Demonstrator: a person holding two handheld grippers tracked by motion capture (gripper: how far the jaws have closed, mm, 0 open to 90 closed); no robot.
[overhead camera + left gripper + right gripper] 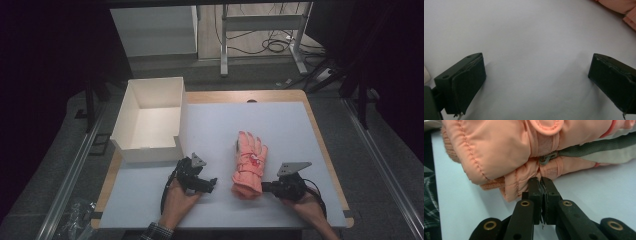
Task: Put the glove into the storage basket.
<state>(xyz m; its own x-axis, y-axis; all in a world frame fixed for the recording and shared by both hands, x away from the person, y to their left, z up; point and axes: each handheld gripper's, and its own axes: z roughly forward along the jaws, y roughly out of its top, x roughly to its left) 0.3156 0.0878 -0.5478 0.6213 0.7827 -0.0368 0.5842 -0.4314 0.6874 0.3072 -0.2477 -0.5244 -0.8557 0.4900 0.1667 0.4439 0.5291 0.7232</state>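
One white open-topped box (150,120) is sitting at the far left of the pale surface (210,125), with its near wall cut lower at one corner. Its inside is looking bare apart from a tiny dark speck on the floor near the front wall, too small to identify. Well apart from it, toward the right half of the surface, a salmon-pink glove (249,165) is lying flat, its fingertips pointing away from the person and its cuff toward the near edge.

The right gripper (266,187) is coming in at the glove's cuff end from the right. In the right gripper view its fingers (549,192) are pressing together with almost no gap, their tips right up against the lower edge of the pink glove (506,152) beside a strap and small clip; whether a fold of fabric is pinched between them cannot be told.

The left gripper (212,184) is resting just left of the glove, near the box's front corner. In the left gripper view its fingers (466,82) are standing wide apart over bare surface, gripping nothing, with a corner of the glove (621,6) showing at the upper right.
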